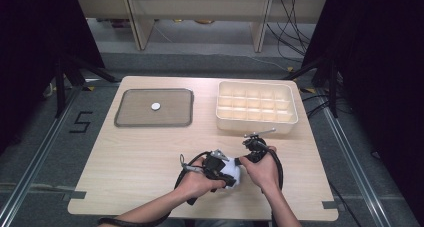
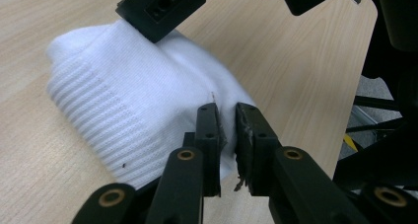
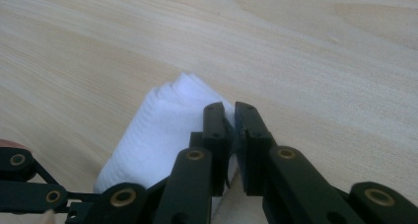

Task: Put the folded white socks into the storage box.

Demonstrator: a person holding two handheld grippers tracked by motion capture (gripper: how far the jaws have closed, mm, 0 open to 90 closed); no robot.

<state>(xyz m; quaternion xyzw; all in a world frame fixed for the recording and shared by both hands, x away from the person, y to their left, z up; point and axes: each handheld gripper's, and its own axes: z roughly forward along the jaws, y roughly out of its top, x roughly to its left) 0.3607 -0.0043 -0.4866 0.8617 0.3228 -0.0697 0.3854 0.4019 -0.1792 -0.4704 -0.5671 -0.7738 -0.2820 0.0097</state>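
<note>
A folded white ribbed sock (image 1: 233, 174) lies near the table's front edge, between the person's two hands. In the left gripper view the sock (image 2: 133, 100) spreads out ahead of my left gripper (image 2: 226, 110), whose jaws pinch a fold at its near end. My left gripper (image 1: 229, 179) comes at the sock from the left. The right gripper (image 3: 227, 108) is shut on an edge of the sock (image 3: 162, 130). In the high view the right gripper (image 1: 243, 162) meets the sock from the right. Its black jaw tip (image 2: 162, 7) rests on the sock's far end.
A grey tray (image 1: 130, 118) at the back left holds one small white disc (image 1: 155, 106). A cream box (image 1: 255, 123) divided into several compartments stands at the back right. The table's front edge runs just behind the hands.
</note>
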